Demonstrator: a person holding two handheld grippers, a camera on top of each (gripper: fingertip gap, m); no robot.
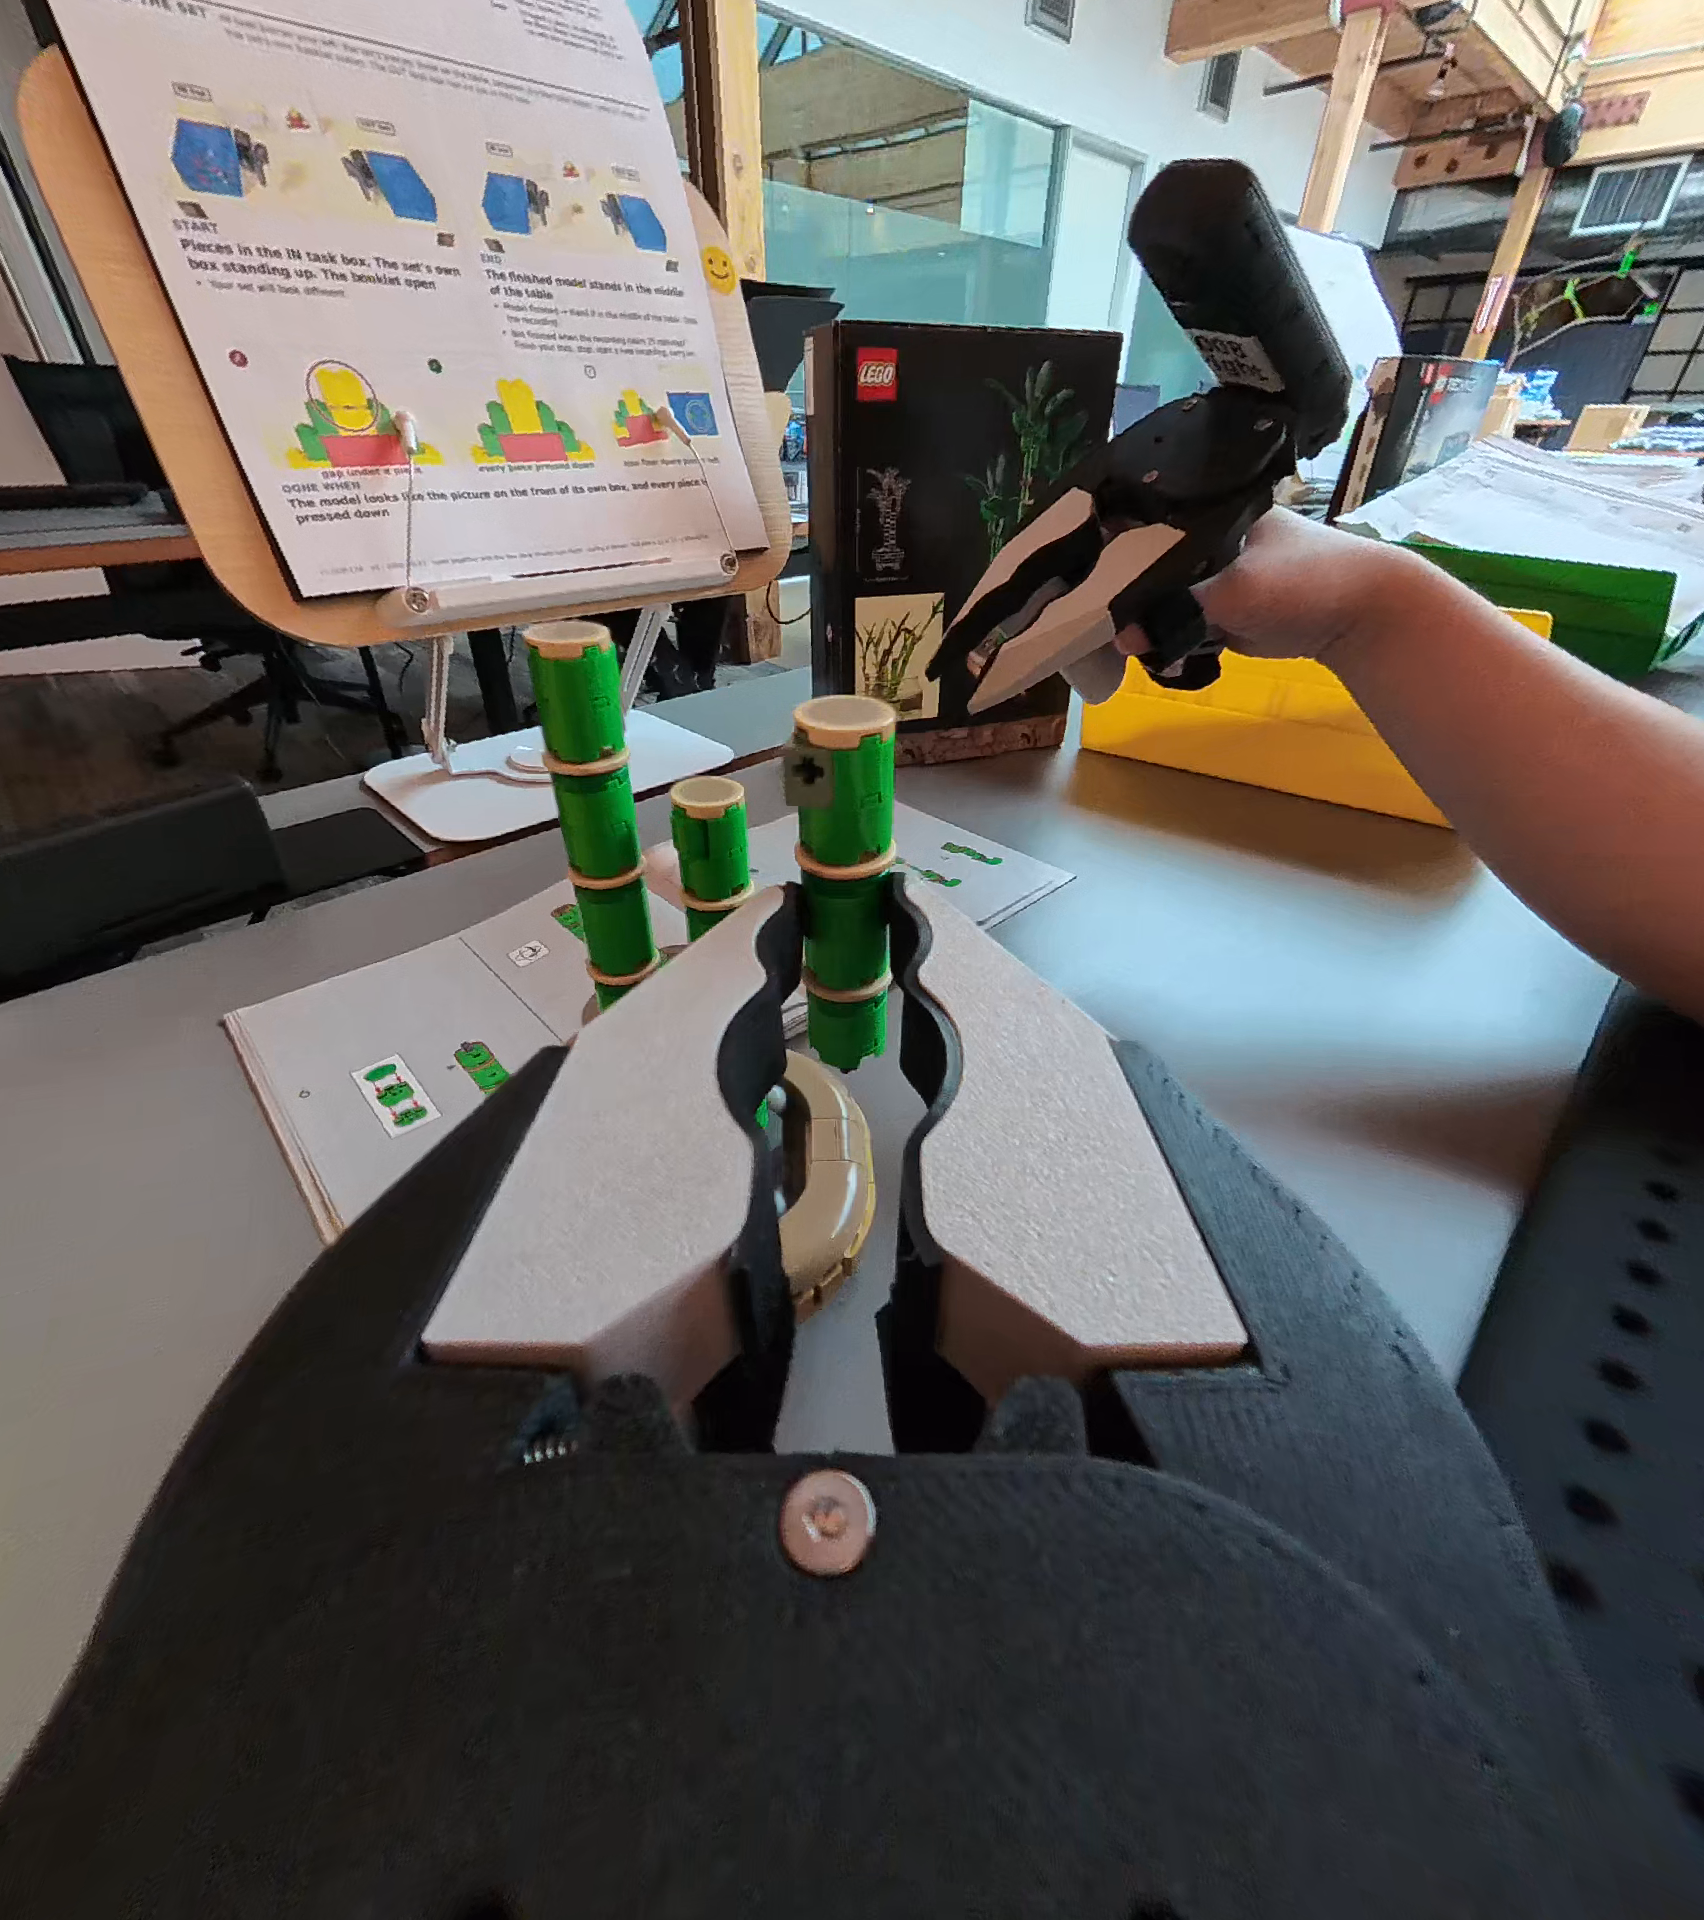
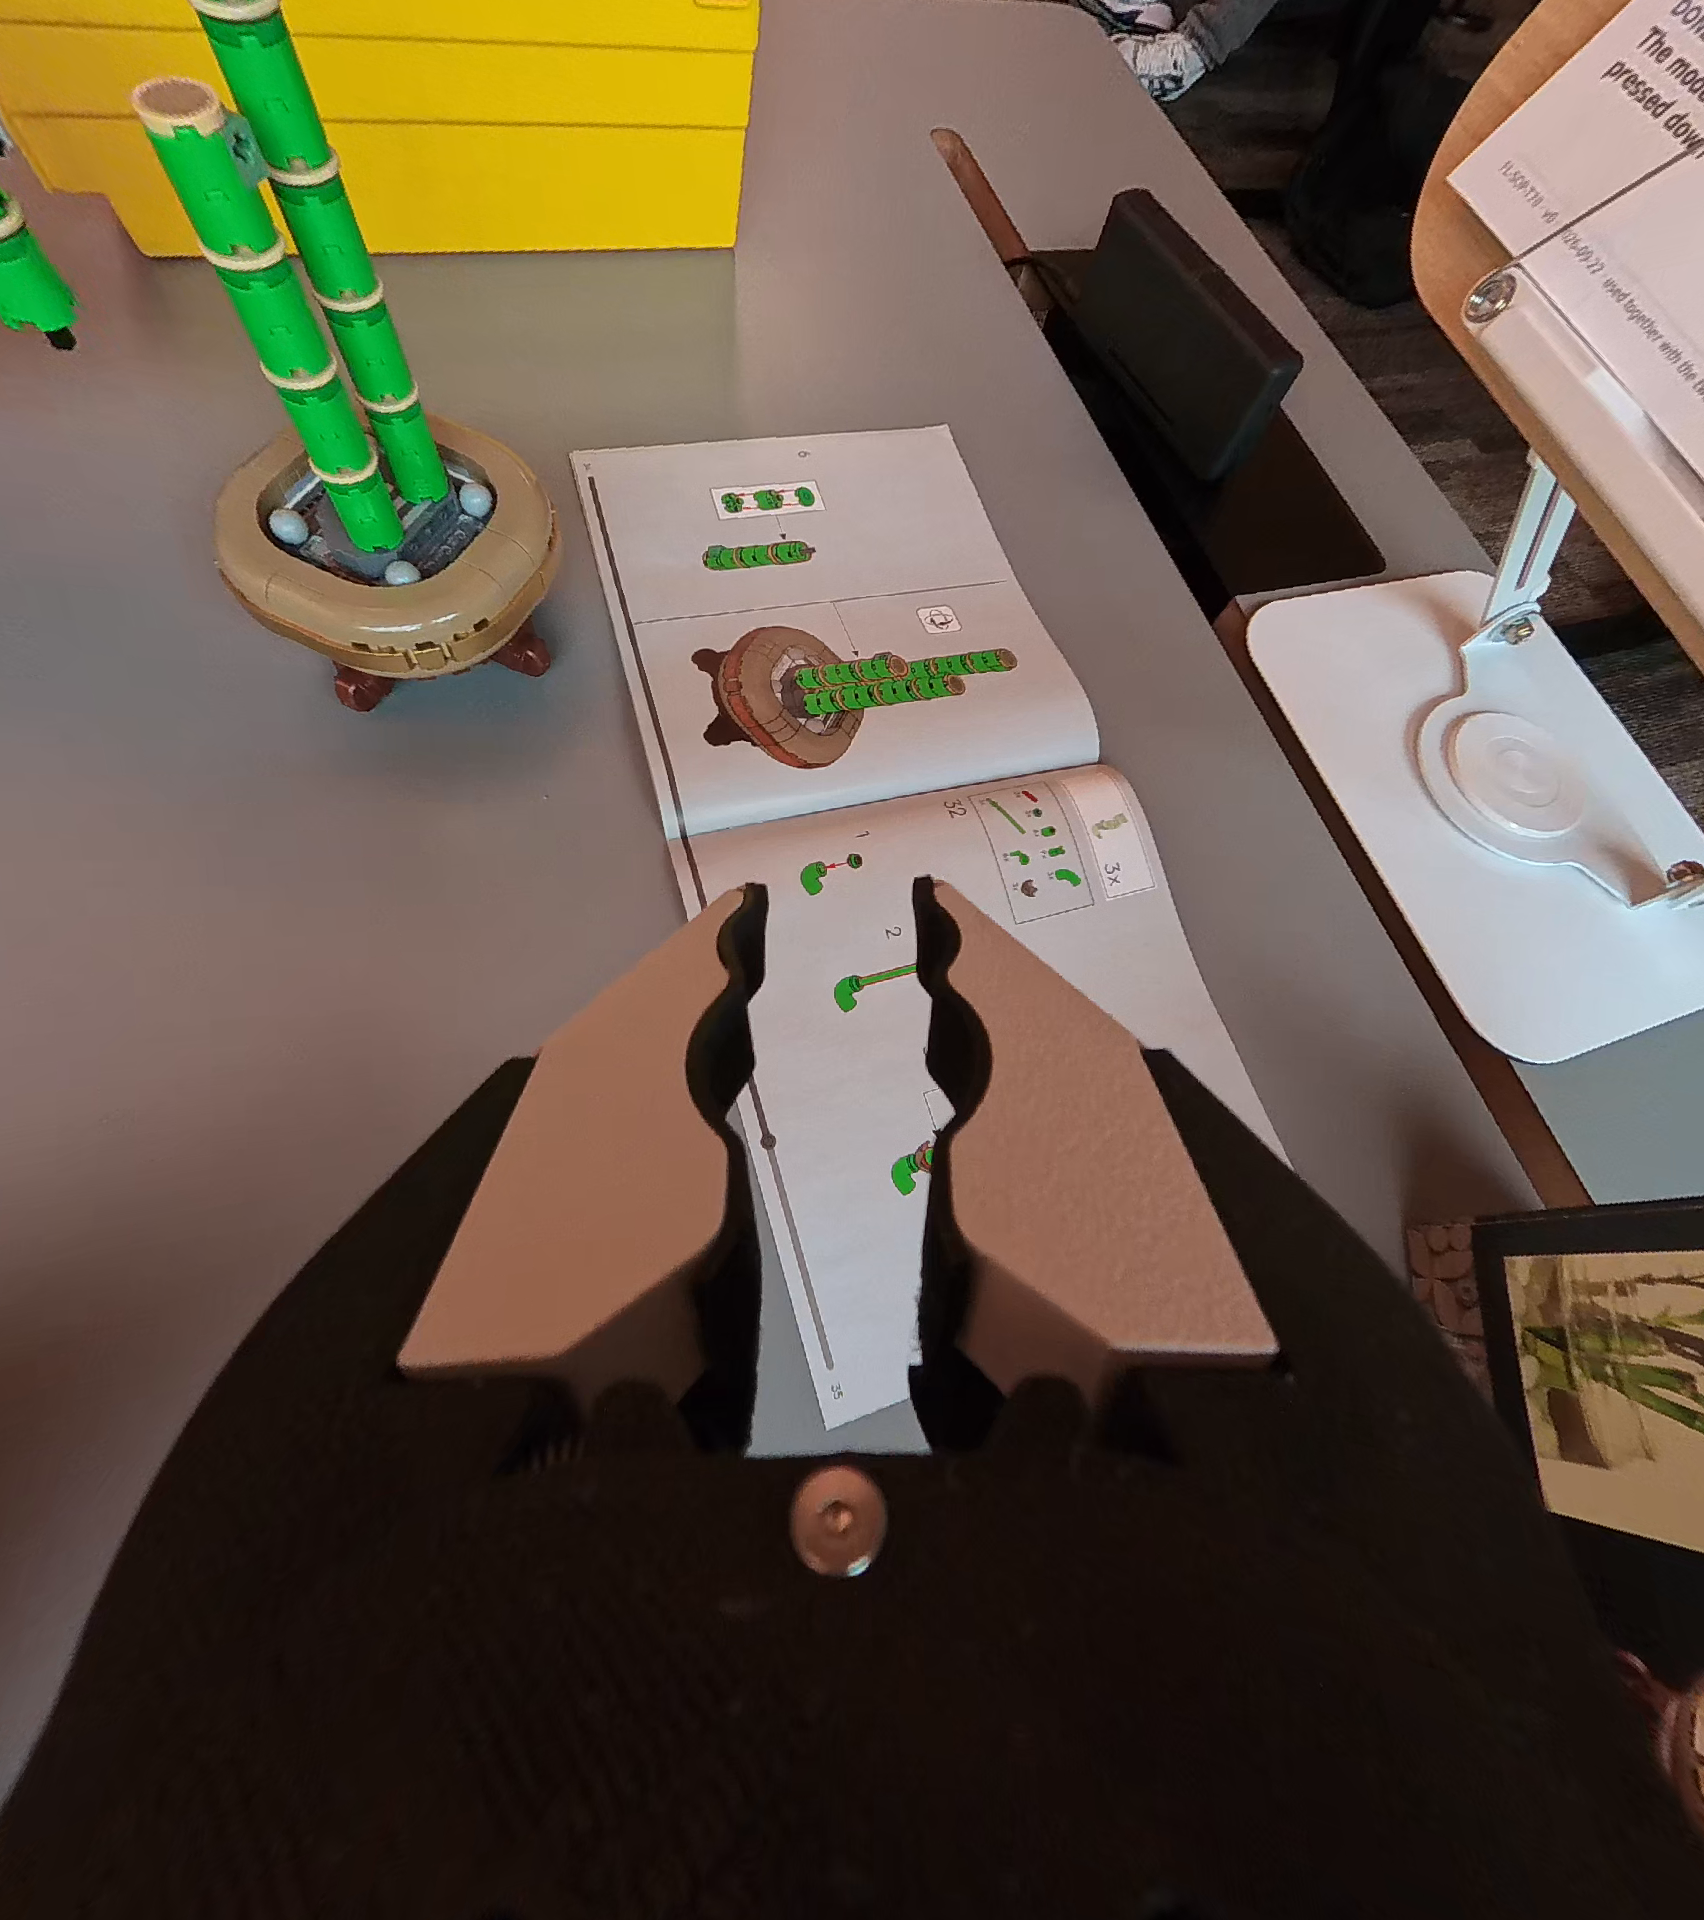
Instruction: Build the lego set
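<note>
so far two green bamboo stalks (image 2: 328,343) stand in the tan pot (image 2: 386,613) mid-bench; left gripper (image 1: 846,935) jaws clamp a third stalk (image 1: 843,883) above it, unseated. right gripper (image 2: 832,894) jaws narrow, empty; leaves remain.
</note>
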